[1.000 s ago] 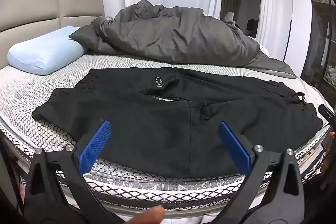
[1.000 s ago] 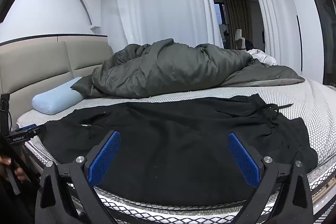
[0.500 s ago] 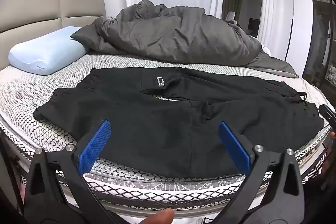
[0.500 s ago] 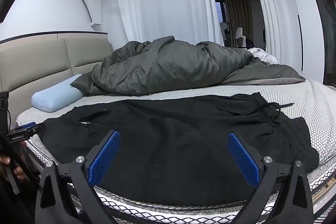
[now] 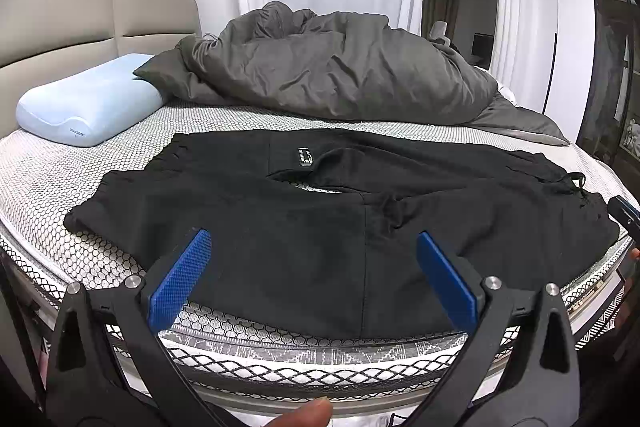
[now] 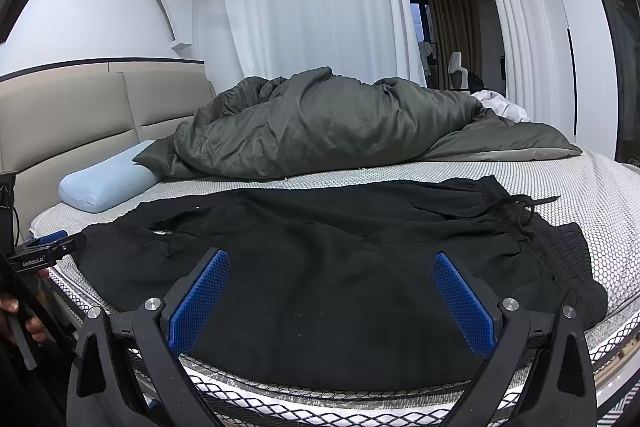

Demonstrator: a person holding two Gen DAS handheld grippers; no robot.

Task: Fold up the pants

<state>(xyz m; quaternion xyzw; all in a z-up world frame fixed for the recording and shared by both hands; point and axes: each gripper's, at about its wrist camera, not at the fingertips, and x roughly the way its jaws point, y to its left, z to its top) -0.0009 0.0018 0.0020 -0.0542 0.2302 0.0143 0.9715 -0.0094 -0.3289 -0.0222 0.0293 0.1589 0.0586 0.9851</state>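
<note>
Along the mattress's [image 5: 48, 187] near edge your black pants [image 5: 320, 227] lie spread; left gripper [image 5: 316, 267] and right gripper [image 6: 332, 291] gape wide, empty. Pinch one layer only and the fold may skew.

bed [image 5: 48, 183] has a honeycomb-pattern cover, with black pants [image 5: 320, 219], blue pillow [image 5: 86, 107] and rumpled grey duvet [image 5: 340, 67] on it
</note>
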